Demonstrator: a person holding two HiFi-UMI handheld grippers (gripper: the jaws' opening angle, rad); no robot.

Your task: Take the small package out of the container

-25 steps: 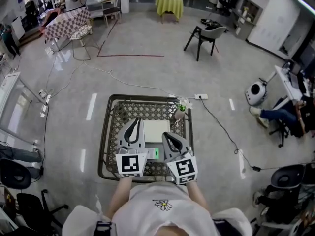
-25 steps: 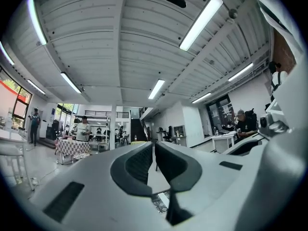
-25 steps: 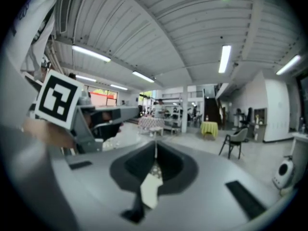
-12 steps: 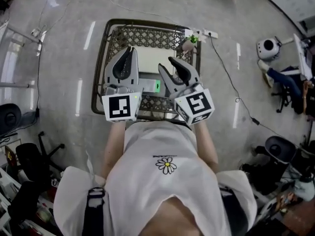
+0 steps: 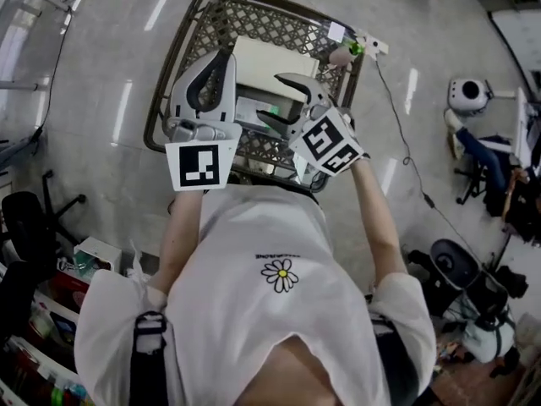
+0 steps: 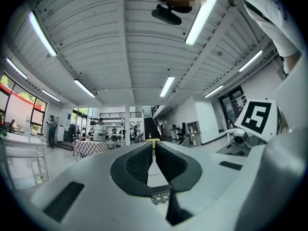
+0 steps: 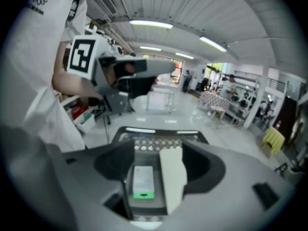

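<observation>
Right gripper (image 5: 270, 97) hangs over the near half of the wire basket (image 5: 262, 19), jaws opening, already wide, holding nothing. The small package (image 7: 143, 181), flat with a green end, lies on the basket floor. In the right gripper view it sits in the gap between the jaws but below them, with no pad contact. A white box (image 7: 172, 177) lies right beside it, toward the basket's right side; whether they touch is unclear. Left gripper (image 6: 153, 148) has its jaws closed together and empty, above the basket's near-left edge, pointing out into the room.

Main risks, as judgement:
- The jaws are wide enough to straddle both items, so a straight descent could clamp the box with the package, or only the box.
- The package lies flat, so the pads may close over its top and slide off rather than catch its edges.
- A jaw tip could snag in the basket's lattice floor.
- The left gripper is close enough to get bumped on the lift-out.
</observation>
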